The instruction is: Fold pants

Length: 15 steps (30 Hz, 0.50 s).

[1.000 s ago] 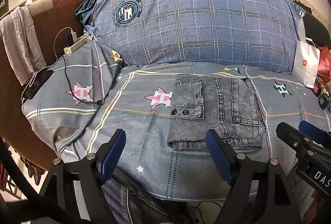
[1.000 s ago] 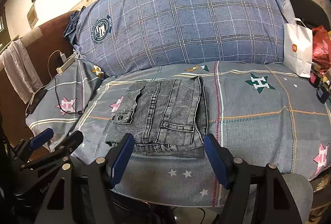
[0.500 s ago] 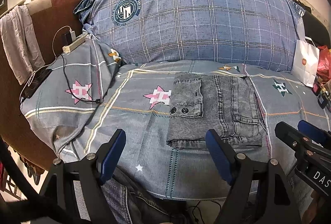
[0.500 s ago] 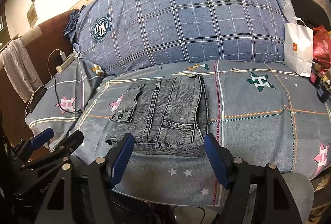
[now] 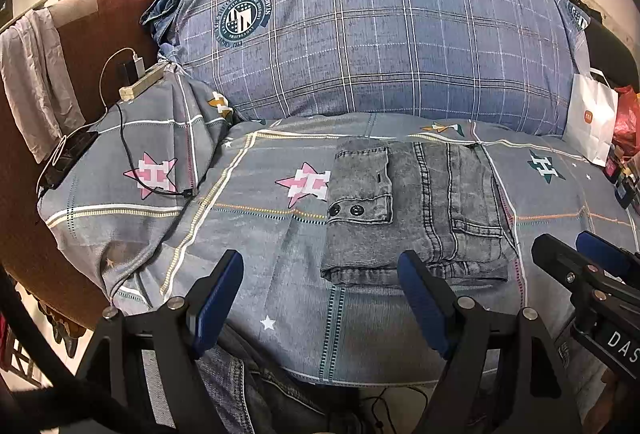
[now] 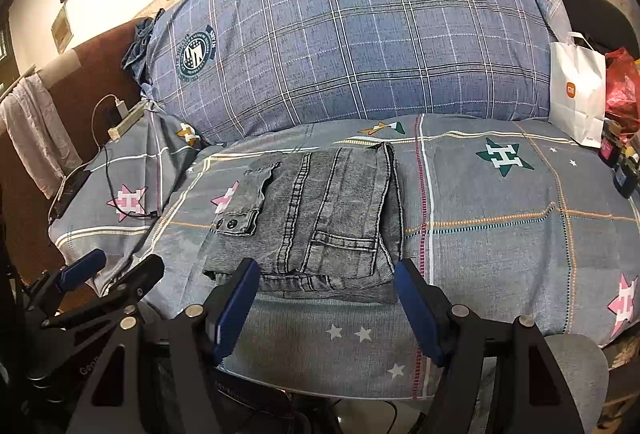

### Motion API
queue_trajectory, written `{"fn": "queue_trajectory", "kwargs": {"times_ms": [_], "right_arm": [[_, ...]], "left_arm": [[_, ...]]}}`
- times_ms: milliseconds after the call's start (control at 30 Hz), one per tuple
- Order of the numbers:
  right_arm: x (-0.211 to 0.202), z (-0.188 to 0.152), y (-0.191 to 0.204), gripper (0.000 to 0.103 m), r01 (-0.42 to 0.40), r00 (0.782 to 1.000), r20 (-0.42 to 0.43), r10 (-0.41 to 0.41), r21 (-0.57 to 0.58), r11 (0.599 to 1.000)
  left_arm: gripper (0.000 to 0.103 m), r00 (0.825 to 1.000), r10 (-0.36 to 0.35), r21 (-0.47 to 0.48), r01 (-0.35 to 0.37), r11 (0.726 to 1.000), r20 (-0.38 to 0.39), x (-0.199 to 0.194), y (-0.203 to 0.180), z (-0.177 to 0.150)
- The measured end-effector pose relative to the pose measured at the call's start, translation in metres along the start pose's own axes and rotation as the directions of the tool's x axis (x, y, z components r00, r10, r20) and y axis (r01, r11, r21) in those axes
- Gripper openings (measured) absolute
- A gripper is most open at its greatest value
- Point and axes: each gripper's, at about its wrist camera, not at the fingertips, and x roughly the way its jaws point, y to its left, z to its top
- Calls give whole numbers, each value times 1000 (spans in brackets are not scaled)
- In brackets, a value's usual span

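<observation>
nothing has moved; folded pants (image 5: 416, 218) on star-print bedsheet (image 5: 260, 234), plaid pillow (image 5: 380, 33) behind.

Right fingertip of the left gripper (image 5: 320, 298) covers the near edge of the folded jeans (image 5: 416, 218). Denim (image 5: 224, 386) under the bed's edge sits half hidden behind its arms. Small items (image 6: 618, 161) far right: cut off, unreadable.

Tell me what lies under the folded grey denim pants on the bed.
The folded grey denim pants rest on the grey star-printed bedsheet, which shows all around them. Whatever lies directly beneath the folded layers is covered and cannot be seen.
</observation>
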Motion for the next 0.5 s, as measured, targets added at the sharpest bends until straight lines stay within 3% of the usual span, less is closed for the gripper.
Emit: {"fn": "queue_trajectory", "kwargs": {"times_ms": [500], "right_arm": [[9, -2, -6, 73, -6, 1000, -18, 6, 3, 1000]], "left_arm": [[80, 999, -16, 9, 16, 1000, -29, 12, -2, -2]]}}
